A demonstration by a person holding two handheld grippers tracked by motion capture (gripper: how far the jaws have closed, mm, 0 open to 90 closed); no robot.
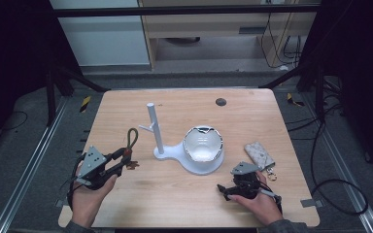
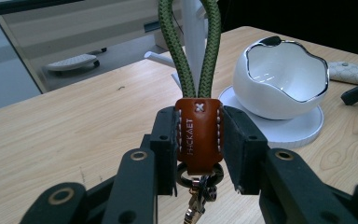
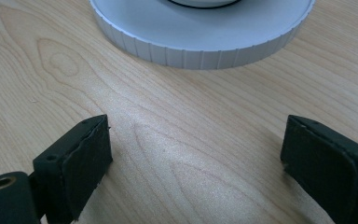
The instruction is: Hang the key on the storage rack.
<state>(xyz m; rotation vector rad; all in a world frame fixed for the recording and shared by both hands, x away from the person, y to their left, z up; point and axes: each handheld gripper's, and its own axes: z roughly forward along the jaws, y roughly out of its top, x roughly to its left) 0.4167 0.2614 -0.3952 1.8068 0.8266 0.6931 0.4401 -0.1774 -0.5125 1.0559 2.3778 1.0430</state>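
Near the wooden surface's front-left corner, our left gripper clamps the keychain; our right gripper, jaws spread, rests front-right.

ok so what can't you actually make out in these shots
- Key fob in the left gripper: the green cord loop runs off the top edge of the left gripper view; the metal clip below is cut by the bottom edge.
- White bowl: in the right gripper view its stand's base is cropped by the top edge.
- Patterned pouch: too small in the high view to read its pattern.
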